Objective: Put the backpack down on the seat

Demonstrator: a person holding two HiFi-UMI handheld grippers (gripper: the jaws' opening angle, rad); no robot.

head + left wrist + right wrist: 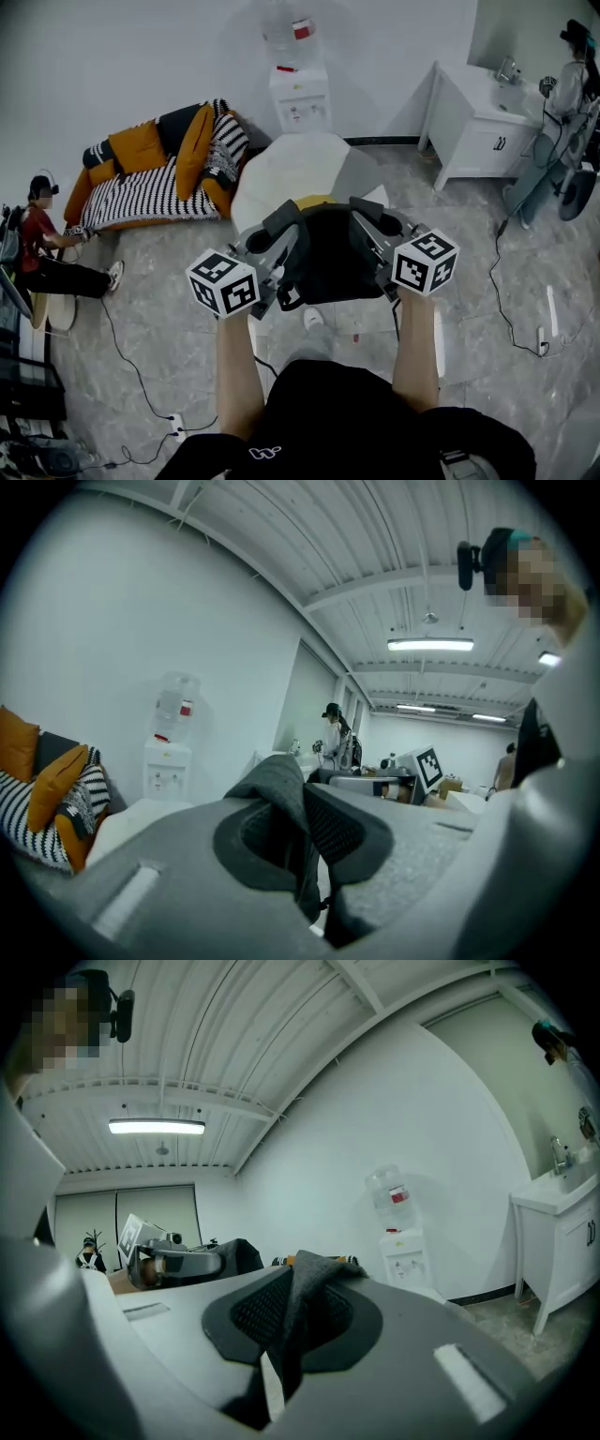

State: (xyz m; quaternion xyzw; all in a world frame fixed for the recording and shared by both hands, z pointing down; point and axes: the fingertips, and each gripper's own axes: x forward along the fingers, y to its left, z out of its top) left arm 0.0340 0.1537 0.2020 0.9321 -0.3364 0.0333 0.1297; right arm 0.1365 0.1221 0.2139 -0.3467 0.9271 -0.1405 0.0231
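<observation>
Left gripper [279,234]: jaws narrow, clamped on a fold of grey left strap [281,803]. Right gripper [373,223]: likewise, pinching the right strap [302,1307]. Black backpack [328,258] hangs between them, off the ground, apparently over the near edge of the white seat [291,164]. Water dispenser [300,94] stands beyond, at the wall.

Risks: only a thin fold is held, so a swing could pull a strap free. Lowering unevenly could roll the backpack off the seat's rounded edge.

Matt woven cloth backpack [330,255]; glossy, smooth marbled floor [164,314]
</observation>
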